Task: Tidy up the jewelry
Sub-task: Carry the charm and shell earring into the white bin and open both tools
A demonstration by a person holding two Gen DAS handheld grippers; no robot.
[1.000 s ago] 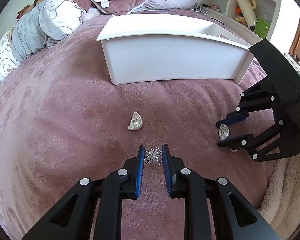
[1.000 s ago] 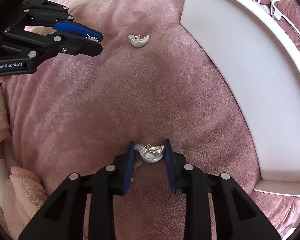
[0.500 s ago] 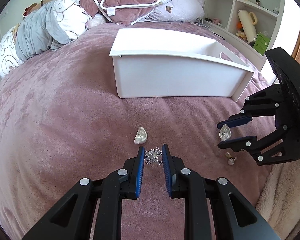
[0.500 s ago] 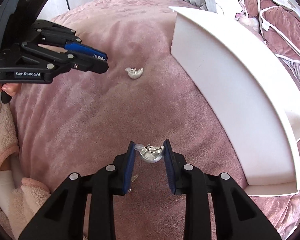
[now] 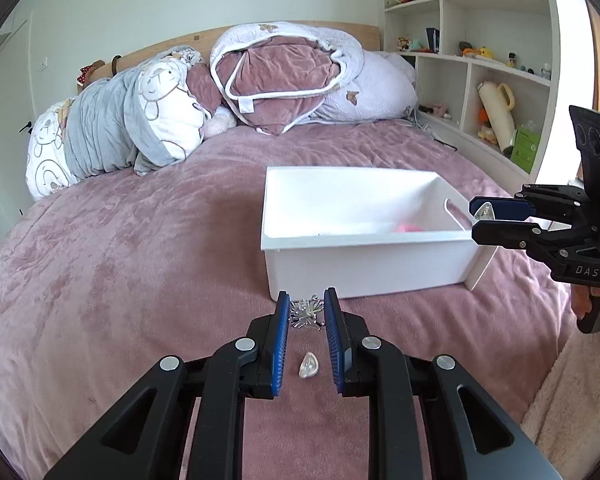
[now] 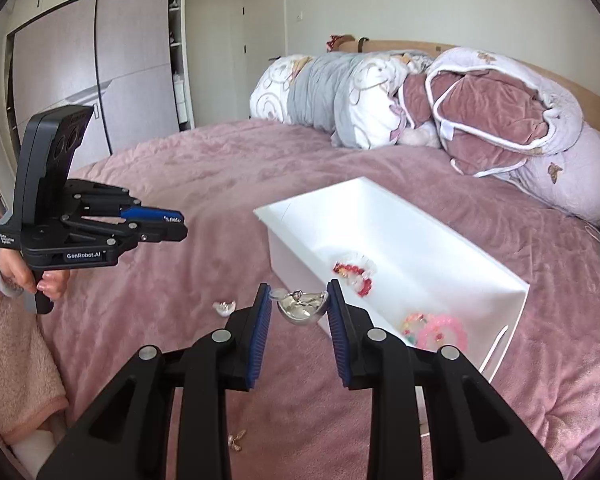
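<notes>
Since a second ago both grippers have risen off the pink bedspread (image 5: 120, 264) with their catches, and the white bin (image 5: 364, 264) now shows its open inside rather than only its side wall. The left gripper (image 5: 307, 314) is narrowed onto a spiky silver brooch (image 5: 307, 313), pinched between its blue pads just short of the bin's near wall. The right gripper (image 6: 299, 304) is clamped on a rounded silver earring (image 6: 302, 307), a shiny half-moon shape with a small clear stopper at its left end, held over the bin's near corner. A matching silver earring (image 5: 309, 365) lies on the bedspread below the left gripper; in the right wrist view it sits left of the pads (image 6: 224, 307). In the bin rest a red-and-clear bracelet (image 6: 354, 274) and a pink ring-shaped piece (image 6: 440, 334), the latter partly cut off by the right gripper's finger. A small pale trinket (image 6: 236, 439) lies on the bedspread near the lower edge, too small to make out. A hand (image 6: 28, 276) in a fuzzy pink sleeve grips the left handle.
</notes>
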